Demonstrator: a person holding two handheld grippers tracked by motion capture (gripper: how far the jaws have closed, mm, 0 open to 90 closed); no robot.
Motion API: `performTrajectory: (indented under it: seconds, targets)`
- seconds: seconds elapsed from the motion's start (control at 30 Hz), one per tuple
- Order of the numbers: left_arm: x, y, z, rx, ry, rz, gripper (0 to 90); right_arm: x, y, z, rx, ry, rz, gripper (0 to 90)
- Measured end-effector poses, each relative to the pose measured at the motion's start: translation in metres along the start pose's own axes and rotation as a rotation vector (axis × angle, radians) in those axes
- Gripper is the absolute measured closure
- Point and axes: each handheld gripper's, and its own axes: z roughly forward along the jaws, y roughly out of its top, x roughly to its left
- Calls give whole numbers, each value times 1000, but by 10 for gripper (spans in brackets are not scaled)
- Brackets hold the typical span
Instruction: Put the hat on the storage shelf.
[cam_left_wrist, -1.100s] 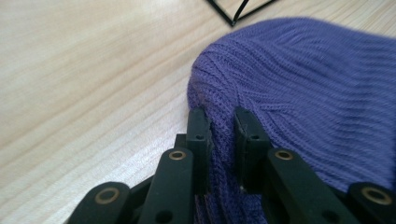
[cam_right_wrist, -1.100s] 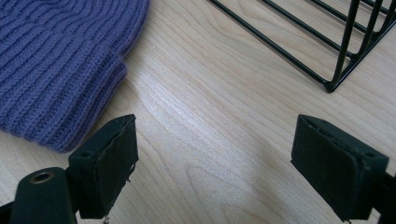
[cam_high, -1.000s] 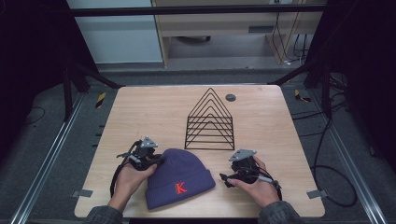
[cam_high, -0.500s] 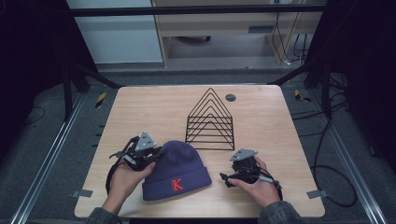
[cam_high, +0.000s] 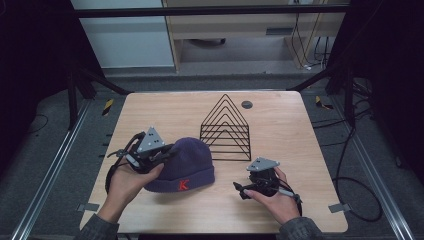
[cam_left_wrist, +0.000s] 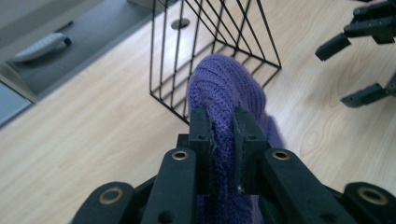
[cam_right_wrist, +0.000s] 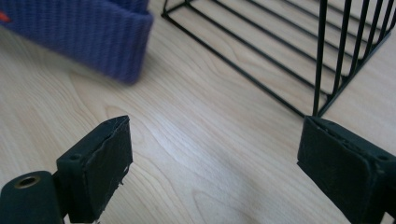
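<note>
Across the middle of the high view spreads the wooden tabletop (cam_high: 150, 112), the biggest thing in the frame. Centre frame, toward its upper half, stands 1 black wire rack (cam_high: 226, 127) with peaked loops. Just left of and below it lies a purple knit beanie (cam_high: 187, 162) with a red K on the cuff; the cuff runs along the lower edge and the crown bulges up toward the rack, close to its lower left corner.

At the beanie's left edge the left tongs (cam_high: 167, 150) are clamped on the knit. The left gripper view shows the 2 jaws narrow, with a fold of purple wool (cam_left_wrist: 223, 135) pinched between them, the hat stretching away toward the rack.

Lower right of the high view, the right tongs (cam_high: 239, 190) sit apart from the beanie, holding nothing; in the right gripper view the jaws stand wide over bare wood, the beanie's cuff corner (cam_right_wrist: 126, 46) at upper left. So the hat lies to the right tongs' left, its free cuff end nearer them, and I judge that end the likely next grasp.
</note>
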Motion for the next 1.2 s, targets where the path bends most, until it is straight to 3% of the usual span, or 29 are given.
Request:
performTrajectory:
  seconds: [0.27, 0.5, 0.57, 0.9, 1.2]
  targets:
    - [20, 20, -18, -23, 22, 12, 794, 10, 16, -5, -36, 23, -32, 124]
    - [35, 33, -30, -53, 11, -10, 794, 18, 36, -5, -44, 48, -55, 175]
    - [38, 42, -35, -55, 12, 8, 794, 21, 43, -6, -50, 53, -66, 194]
    - [39, 60, -42, -60, 16, 42, 794, 29, 72, -4, -81, 89, -78, 220]
    - [30, 76, -50, -86, -4, 79, 794, 32, 92, -6, -103, 108, -105, 260]
